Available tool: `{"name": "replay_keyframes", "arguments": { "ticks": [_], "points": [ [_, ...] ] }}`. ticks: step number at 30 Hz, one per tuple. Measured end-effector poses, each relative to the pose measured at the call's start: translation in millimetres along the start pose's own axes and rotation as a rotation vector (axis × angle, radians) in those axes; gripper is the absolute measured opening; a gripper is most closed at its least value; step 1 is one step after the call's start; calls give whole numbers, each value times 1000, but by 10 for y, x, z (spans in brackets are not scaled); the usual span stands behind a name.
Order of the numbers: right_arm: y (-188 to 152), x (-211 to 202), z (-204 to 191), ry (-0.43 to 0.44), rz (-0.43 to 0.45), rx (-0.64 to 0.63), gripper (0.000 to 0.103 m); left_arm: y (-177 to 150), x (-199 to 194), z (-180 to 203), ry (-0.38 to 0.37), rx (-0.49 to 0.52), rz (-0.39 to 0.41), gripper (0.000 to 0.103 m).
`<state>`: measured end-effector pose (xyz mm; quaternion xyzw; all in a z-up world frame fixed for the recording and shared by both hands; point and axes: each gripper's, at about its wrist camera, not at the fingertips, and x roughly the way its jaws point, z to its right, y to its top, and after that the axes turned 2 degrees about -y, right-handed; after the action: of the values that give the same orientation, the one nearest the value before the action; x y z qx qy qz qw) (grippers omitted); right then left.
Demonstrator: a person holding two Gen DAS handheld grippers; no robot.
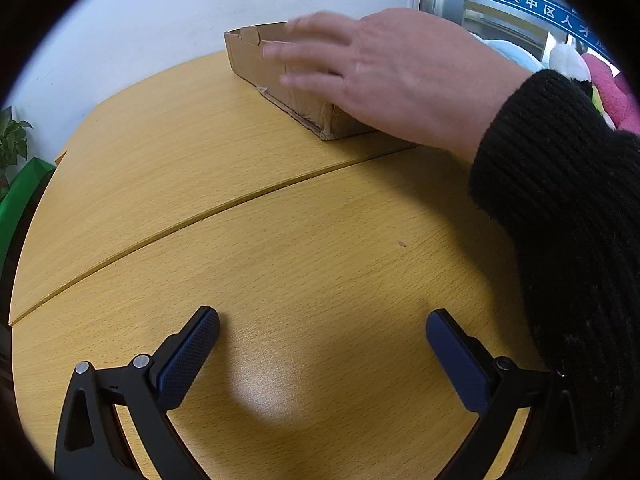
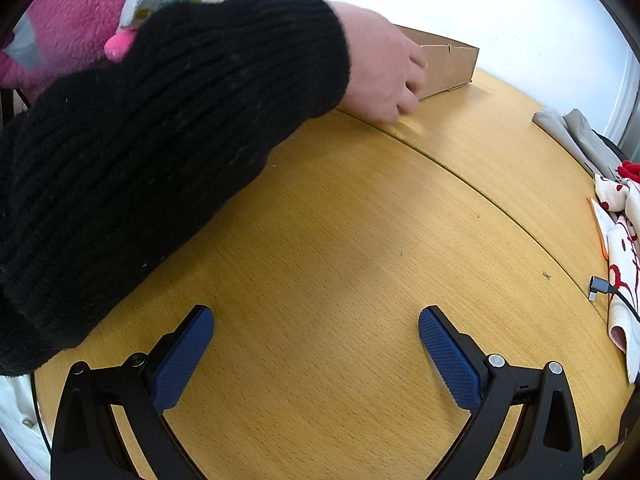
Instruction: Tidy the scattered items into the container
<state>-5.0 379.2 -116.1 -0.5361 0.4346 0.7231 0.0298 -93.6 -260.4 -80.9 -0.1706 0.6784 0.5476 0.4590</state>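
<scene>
Cardboard box [image 1: 276, 80] sits at the far side of our wooden worktop [image 1: 280, 248], close to the white wall. A hand [image 1: 392, 76] in a black knitted sleeve [image 1: 560, 220] rests against its near edge. Our left gripper [image 1: 322, 340] and right gripper [image 2: 316, 340] hover low over bare wood, fingers [image 2: 184, 356] spread wide, holding nothing. Pink plush toys [image 2: 76, 20] lie behind the sleeve.
</scene>
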Motion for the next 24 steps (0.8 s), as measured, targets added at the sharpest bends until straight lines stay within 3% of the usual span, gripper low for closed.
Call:
{"name": "replay_keyframes", "arguments": {
  "ticks": [24],
  "points": [
    [1,2,4,0,0,0,103,74,-3,3,2,-2,0,103]
  ]
}}
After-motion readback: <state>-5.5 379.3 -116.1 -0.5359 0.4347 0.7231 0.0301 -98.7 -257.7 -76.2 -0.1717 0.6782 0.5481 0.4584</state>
